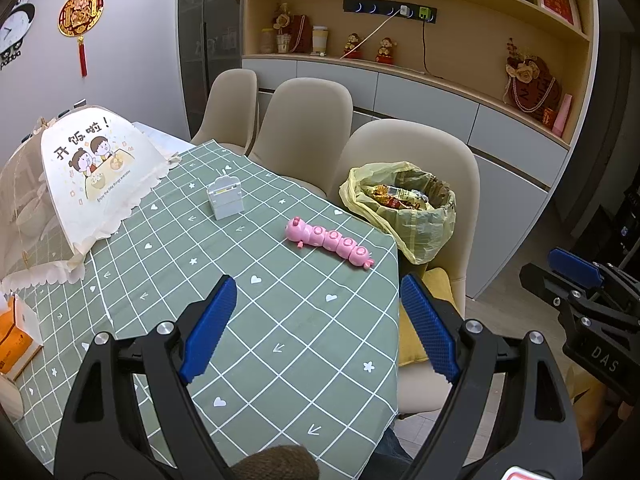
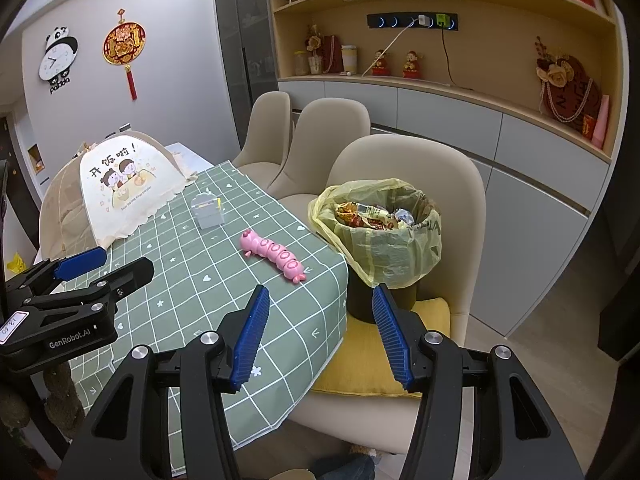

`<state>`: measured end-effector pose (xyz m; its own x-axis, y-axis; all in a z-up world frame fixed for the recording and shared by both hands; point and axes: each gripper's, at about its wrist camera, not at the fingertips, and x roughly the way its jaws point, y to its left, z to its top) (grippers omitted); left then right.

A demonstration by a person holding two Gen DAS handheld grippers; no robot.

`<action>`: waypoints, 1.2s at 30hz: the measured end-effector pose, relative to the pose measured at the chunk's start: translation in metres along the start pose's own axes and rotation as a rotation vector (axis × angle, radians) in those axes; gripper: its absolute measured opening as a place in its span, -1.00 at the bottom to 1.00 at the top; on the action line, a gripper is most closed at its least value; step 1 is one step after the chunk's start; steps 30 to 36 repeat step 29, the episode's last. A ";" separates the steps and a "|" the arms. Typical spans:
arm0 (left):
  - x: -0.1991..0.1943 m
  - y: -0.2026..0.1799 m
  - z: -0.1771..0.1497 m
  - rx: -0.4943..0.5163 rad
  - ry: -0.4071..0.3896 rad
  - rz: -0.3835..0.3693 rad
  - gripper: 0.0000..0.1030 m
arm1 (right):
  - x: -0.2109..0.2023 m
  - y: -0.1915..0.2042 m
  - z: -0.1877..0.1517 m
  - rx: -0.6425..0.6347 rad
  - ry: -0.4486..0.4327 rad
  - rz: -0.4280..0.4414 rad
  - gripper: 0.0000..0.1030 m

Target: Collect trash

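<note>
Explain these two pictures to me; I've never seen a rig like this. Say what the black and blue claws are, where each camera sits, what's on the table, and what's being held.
A person holds two handheld grippers, each carrying a camera looking along its blue fingers. One picture is from the left gripper, the other from the right gripper. Both are open and hold nothing. On the checked tablecloth lie a pink caterpillar toy, a small grey box and a mesh food cover. A lined trash bin, with wrappers inside, stands on a chair beside the table.

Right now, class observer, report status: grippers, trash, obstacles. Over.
Left gripper and right gripper open, empty. Bin on chair, wrappers inside. Pink toy on table; nothing blocking.
</note>
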<state>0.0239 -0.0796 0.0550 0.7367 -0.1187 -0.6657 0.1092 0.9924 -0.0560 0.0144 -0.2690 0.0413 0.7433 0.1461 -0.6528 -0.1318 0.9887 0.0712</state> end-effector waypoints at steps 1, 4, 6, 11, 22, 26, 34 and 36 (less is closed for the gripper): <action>0.001 0.001 0.000 -0.001 0.002 -0.001 0.55 | 0.000 -0.001 0.000 0.000 0.000 0.000 -0.01; 0.001 0.000 0.000 -0.001 0.004 0.001 0.56 | 0.001 -0.001 0.000 0.005 0.003 0.001 -0.01; 0.001 0.000 0.000 -0.001 0.000 0.003 0.55 | 0.000 -0.001 -0.001 0.007 0.002 0.000 -0.01; 0.001 0.000 0.000 0.001 -0.003 0.000 0.55 | 0.000 -0.001 -0.001 0.006 0.003 -0.001 -0.01; 0.005 0.005 -0.001 -0.014 0.002 -0.017 0.55 | 0.004 -0.002 -0.001 0.001 0.015 -0.002 -0.01; 0.021 0.029 -0.004 -0.081 0.055 0.008 0.56 | 0.022 0.006 0.004 -0.044 0.039 0.012 -0.01; 0.042 0.079 -0.018 -0.174 0.093 0.157 0.56 | 0.059 0.027 0.005 -0.147 0.092 0.068 -0.01; 0.042 0.079 -0.018 -0.174 0.093 0.157 0.56 | 0.059 0.027 0.005 -0.147 0.092 0.068 -0.01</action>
